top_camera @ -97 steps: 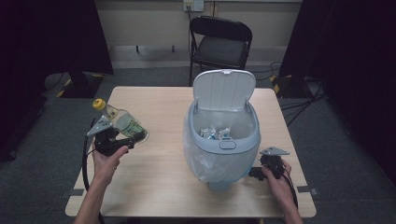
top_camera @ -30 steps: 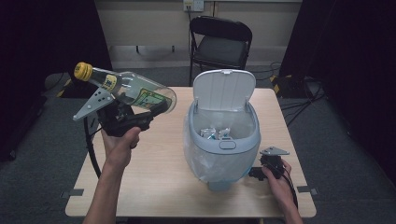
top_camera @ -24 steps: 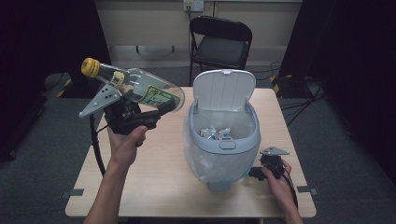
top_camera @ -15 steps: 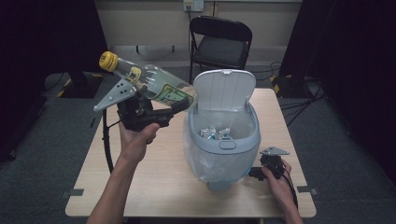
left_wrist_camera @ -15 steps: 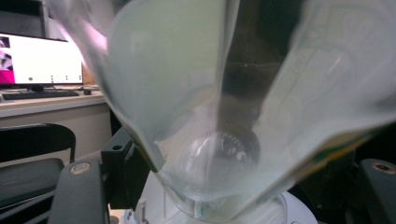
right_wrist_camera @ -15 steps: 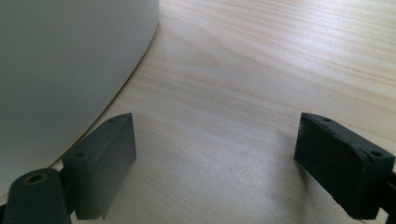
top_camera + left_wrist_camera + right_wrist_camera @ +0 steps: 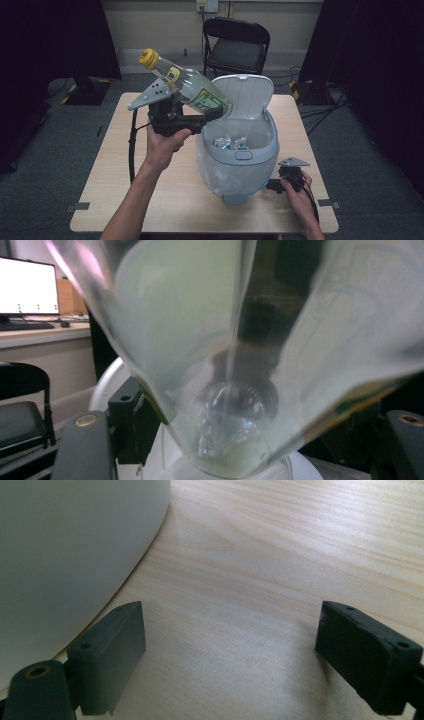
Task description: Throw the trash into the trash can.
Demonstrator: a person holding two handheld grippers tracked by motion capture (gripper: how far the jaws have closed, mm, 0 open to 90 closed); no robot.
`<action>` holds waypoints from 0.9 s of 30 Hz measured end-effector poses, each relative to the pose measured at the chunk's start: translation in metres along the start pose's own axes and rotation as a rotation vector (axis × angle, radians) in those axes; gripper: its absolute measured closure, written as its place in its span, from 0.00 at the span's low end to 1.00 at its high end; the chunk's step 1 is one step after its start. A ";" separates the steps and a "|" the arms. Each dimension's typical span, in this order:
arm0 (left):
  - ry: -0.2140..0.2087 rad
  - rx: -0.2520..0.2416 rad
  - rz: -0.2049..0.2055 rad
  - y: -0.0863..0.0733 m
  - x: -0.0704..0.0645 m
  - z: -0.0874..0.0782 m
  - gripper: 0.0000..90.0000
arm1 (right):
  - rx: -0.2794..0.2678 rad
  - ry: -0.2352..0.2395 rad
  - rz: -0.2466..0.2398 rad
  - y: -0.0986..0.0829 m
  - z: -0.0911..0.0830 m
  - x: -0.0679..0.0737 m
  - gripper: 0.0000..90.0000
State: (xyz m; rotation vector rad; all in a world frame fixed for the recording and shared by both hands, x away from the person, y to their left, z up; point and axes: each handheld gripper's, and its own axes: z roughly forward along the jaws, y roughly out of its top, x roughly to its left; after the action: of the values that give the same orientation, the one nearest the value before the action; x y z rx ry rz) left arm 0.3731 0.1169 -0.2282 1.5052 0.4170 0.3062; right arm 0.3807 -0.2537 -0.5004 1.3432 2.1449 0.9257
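The high view looks from above forward and down on the table (image 7: 125,200). The left gripper view sits very close behind the bottle (image 7: 225,365), facing the bin (image 7: 240,160) and the chair (image 7: 20,425). The right gripper view looks low along the tabletop beside the bin wall (image 7: 65,555)

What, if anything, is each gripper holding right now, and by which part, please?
The left gripper holds a clear plastic bottle by its lower body, near the base, tilted above the bin. The right gripper rests open on the table, holding nothing.
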 end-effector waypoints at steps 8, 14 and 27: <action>-0.031 0.054 -0.002 -0.002 -0.003 0.019 0.31 | 0.000 0.000 0.000 0.000 0.000 0.000 0.13; -0.050 0.084 -0.002 -0.003 -0.004 0.028 0.31 | 0.000 0.000 -0.001 0.000 0.000 0.000 0.13; -0.083 0.173 0.013 -0.005 -0.008 0.053 0.31 | 0.000 0.000 -0.001 0.000 0.000 0.000 0.13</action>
State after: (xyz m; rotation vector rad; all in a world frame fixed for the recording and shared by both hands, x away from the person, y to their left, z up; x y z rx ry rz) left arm 0.3894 0.0659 -0.2320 1.6837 0.3756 0.2212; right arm 0.3808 -0.2538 -0.5004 1.3425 2.1452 0.9256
